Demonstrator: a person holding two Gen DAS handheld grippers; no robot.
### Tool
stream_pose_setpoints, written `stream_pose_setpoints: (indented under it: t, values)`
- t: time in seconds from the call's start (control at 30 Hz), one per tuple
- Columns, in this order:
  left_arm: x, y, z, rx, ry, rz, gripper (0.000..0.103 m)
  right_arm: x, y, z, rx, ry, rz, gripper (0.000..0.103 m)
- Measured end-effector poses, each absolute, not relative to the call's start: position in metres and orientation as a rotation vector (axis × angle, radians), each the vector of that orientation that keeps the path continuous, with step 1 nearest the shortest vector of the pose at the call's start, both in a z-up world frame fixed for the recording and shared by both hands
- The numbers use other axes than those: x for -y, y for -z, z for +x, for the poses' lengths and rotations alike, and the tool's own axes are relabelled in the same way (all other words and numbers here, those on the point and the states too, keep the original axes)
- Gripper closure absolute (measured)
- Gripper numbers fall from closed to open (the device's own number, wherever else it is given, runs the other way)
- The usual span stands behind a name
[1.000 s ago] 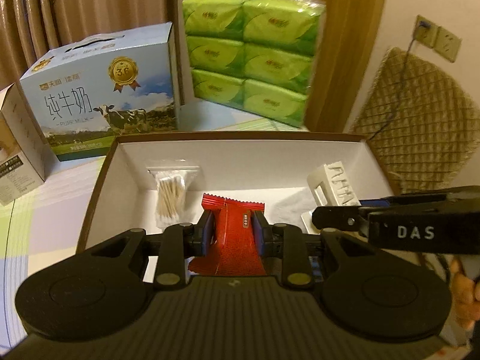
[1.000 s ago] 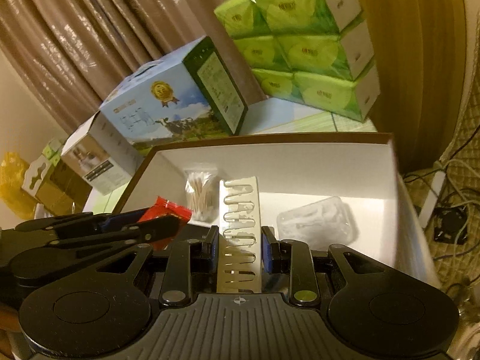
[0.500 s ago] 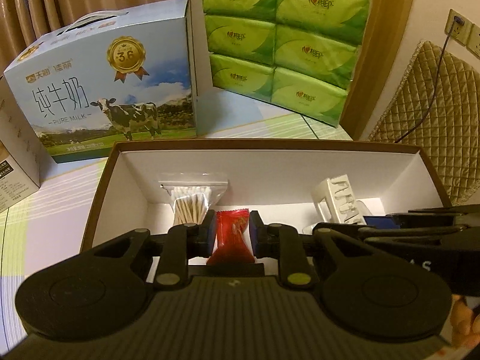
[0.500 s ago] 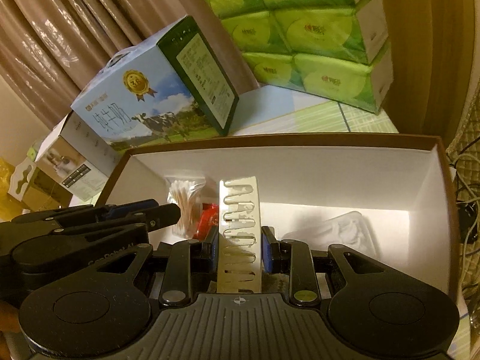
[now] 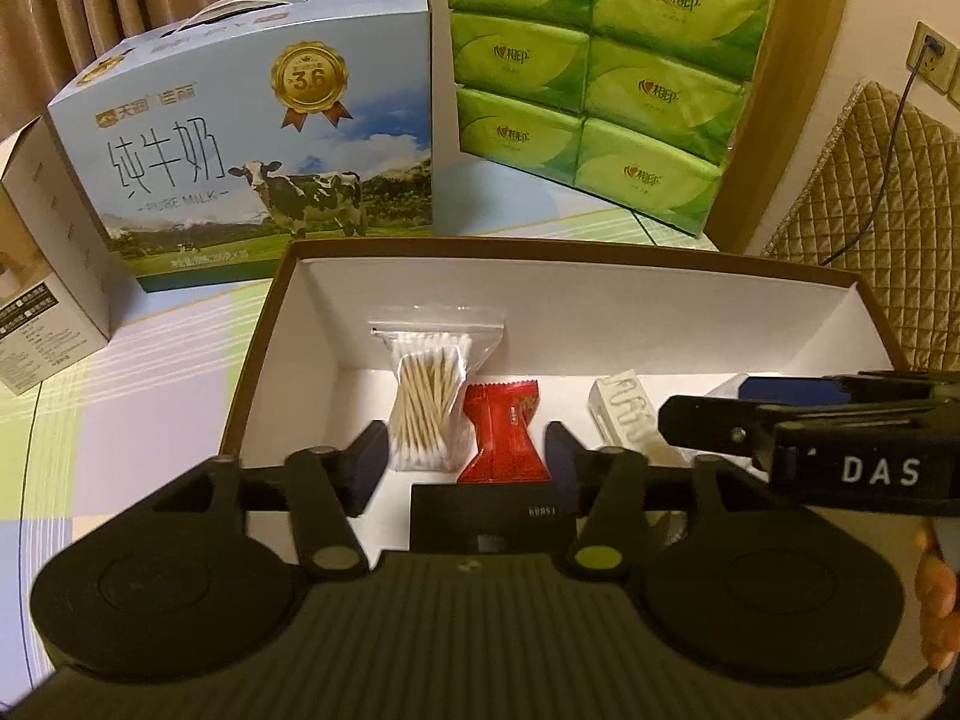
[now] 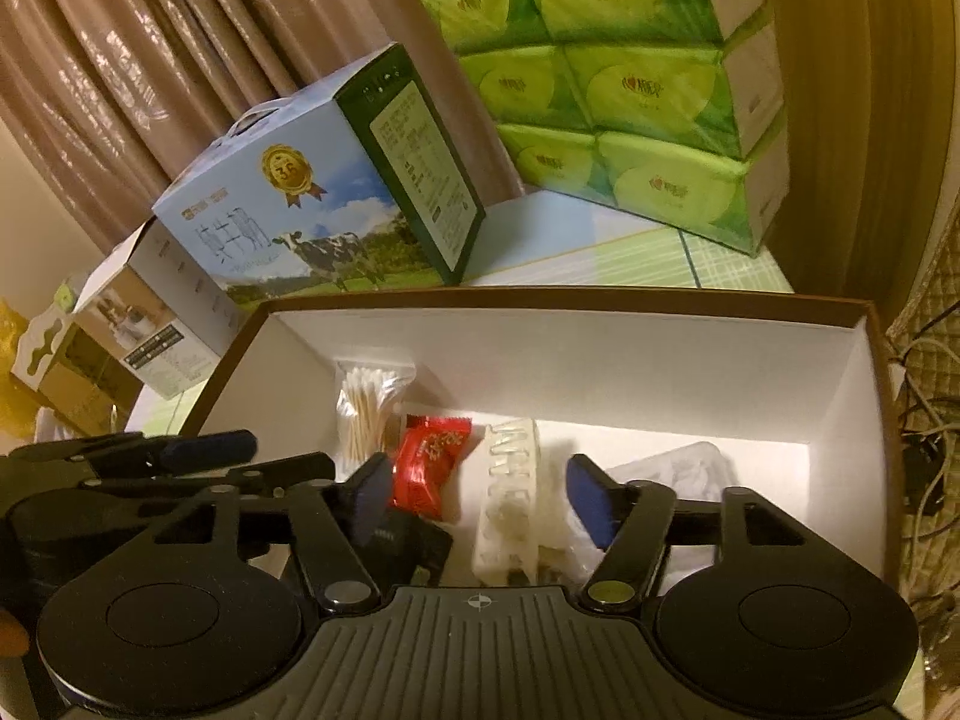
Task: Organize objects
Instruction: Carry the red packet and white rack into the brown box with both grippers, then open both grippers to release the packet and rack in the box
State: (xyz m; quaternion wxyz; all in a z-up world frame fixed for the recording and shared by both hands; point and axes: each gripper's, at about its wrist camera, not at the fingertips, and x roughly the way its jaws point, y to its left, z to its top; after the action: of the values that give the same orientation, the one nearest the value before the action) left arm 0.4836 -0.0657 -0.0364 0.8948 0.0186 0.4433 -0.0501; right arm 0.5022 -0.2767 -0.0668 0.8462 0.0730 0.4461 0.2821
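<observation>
Both claws sit low at the near edge of the brown box (image 5: 273, 324), side by side, pointing in. The left claw (image 5: 462, 456) has its two fingers spread wide apart, and it holds nothing. The red candy packet (image 5: 504, 438) lies on the white floor of the box right between those fingers, free. The right claw (image 6: 477, 489) is spread wide too. The white slotted plastic piece (image 6: 510, 498) lies between its fingers, not pinched, and it leans a little on some soft white stuff under it.

Here is what could go wrong, I think. The fingers are close on both sides of each thing. If a claw pulls back crooked, a finger could catch the candy packet and drag it out, or knock the white piece over. The two claws are also near each other, so they could bump. A low pull could hit the box wall and shove the whole box on the table (image 5: 120, 408).

A bit farther in, the bag of cotton swabs (image 5: 429, 396) rests just left of the candy, touching it or nearly so. A clear plastic bag (image 6: 678, 471) lies on the right side of the box floor.

Behind the box stand a blue milk carton (image 5: 252, 144) and a stack of green tissue packs (image 5: 606, 72).
</observation>
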Motion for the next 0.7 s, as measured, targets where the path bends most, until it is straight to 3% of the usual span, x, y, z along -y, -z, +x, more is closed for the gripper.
stream_pose_setpoints:
  t: [0.1, 0.27, 0.7]
  values:
    - [0.066, 0.031, 0.475, -0.914, 0.106, 0.04, 0.034, 0.283, 0.061, 0.492, -0.923, -0.593, 0.13, 0.021]
    - [0.067, 0.021, 0.456, -0.896, 0.116, 0.039, 0.021, 0.293, 0.049, 0.473, -0.888, -0.593, 0.102, 0.006]
    - [0.064, -0.009, 0.396, -0.845, 0.114, -0.009, 0.012, 0.316, 0.024, 0.419, -0.826, -0.585, 0.087, 0.002]
